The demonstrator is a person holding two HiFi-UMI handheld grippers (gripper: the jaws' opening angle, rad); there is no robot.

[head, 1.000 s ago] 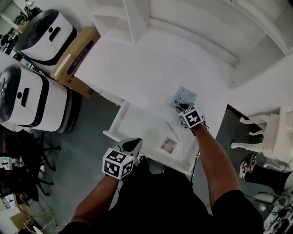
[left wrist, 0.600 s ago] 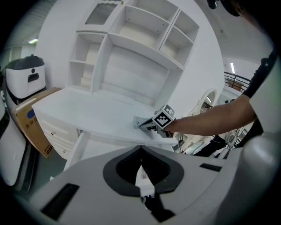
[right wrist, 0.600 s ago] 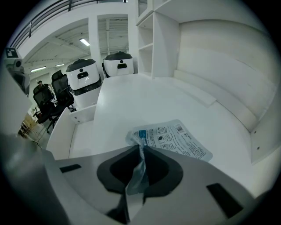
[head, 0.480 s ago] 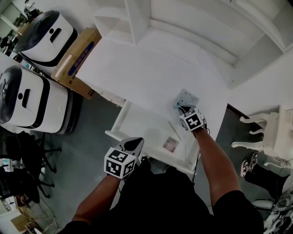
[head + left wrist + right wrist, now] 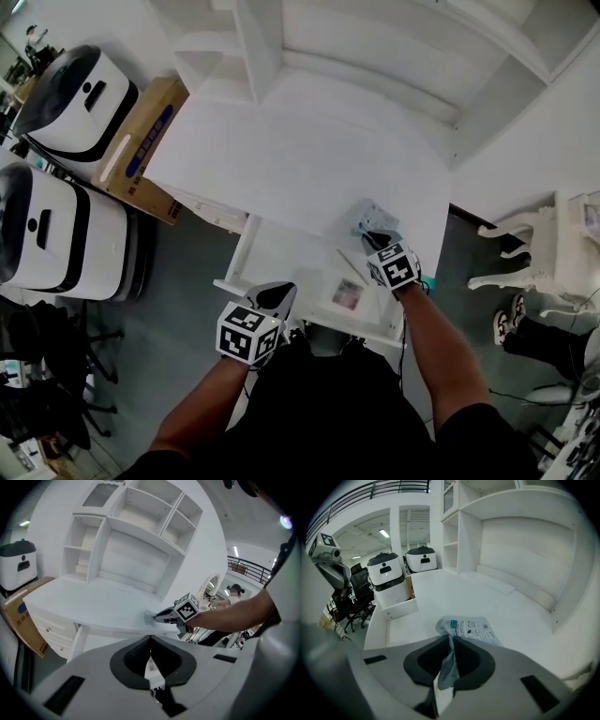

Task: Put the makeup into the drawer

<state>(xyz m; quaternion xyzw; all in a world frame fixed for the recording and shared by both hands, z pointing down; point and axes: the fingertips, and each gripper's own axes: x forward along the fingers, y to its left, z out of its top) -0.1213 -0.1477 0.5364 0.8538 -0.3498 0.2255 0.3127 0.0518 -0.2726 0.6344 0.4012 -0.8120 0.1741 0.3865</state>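
Observation:
The makeup is a pale blue printed sachet (image 5: 368, 217) at the front right of the white desk top (image 5: 281, 159). My right gripper (image 5: 374, 236) is shut on its near edge; in the right gripper view the sachet (image 5: 472, 629) runs out from between the pinched jaws, its near end raised off the desk. Below the desk front the drawer (image 5: 277, 255) stands pulled out, with a small pinkish packet (image 5: 346, 294) inside. My left gripper (image 5: 274, 296) hovers shut and empty at the drawer's front rim. The left gripper view shows the right gripper (image 5: 161, 616) with the sachet (image 5: 149, 616).
A white hutch with shelves (image 5: 258, 47) lines the back of the desk. Two white machines (image 5: 80, 94) (image 5: 47, 244) and a cardboard box (image 5: 141, 141) stand on the floor at left. A white chair (image 5: 525, 253) stands at right.
My right gripper has closed on the sachet, lifted its near end and drawn it toward the desk's front edge. The left gripper has stayed by the drawer.

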